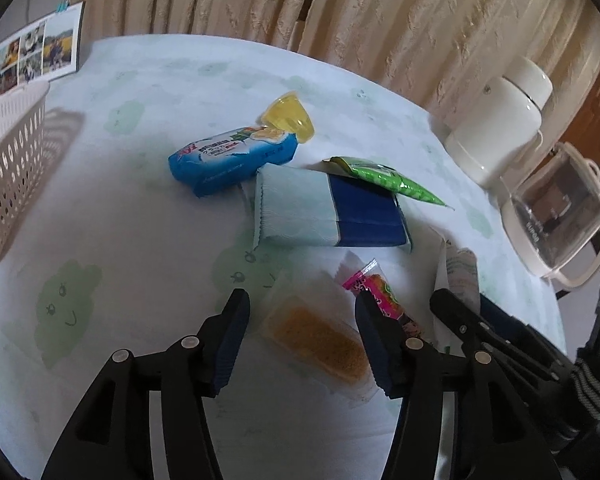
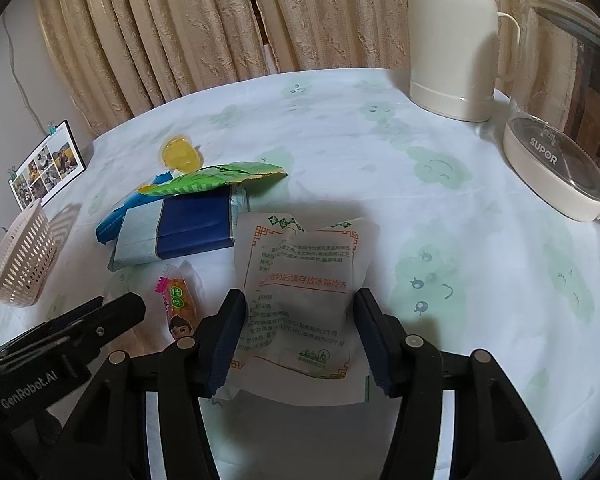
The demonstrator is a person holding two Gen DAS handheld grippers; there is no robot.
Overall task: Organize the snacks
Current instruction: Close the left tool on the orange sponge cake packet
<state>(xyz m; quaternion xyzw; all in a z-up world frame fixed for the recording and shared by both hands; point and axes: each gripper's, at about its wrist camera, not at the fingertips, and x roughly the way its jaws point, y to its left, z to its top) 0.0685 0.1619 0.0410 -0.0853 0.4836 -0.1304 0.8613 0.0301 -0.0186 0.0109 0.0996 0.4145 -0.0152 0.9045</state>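
The left gripper (image 1: 302,330) hangs low over a clear packet (image 1: 320,336) with an orange-brown filling, its jaws spread wide and holding nothing. A pink candy packet (image 1: 374,288) lies touching the right edge of the clear packet, under the right-hand pad. If the jaws close as they stand, they could pinch both at once, or the thin plastic could slide out flat from between the pads.

The right gripper (image 2: 298,336) is also spread wide, with a flat white packet (image 2: 304,292) printed in red and green lying between its pads, not yet squeezed. That packet is limp and wrinkled, so a shallow pinch may only catch a fold and let it droop or drop on the way to the basket (image 1: 8,168).

The basket is cream, perforated and stands well to the left of the clear packet, apart from all the snacks. Beyond the clear packet lie a pale and navy pack (image 1: 328,210), a blue wrapper (image 1: 230,158) touching its far left corner, a green pouch (image 1: 384,178) resting on its far edge, and a yellow jelly cup (image 1: 288,118) against the blue wrapper. Both grippers sit close together, so they could knock each other when lifting
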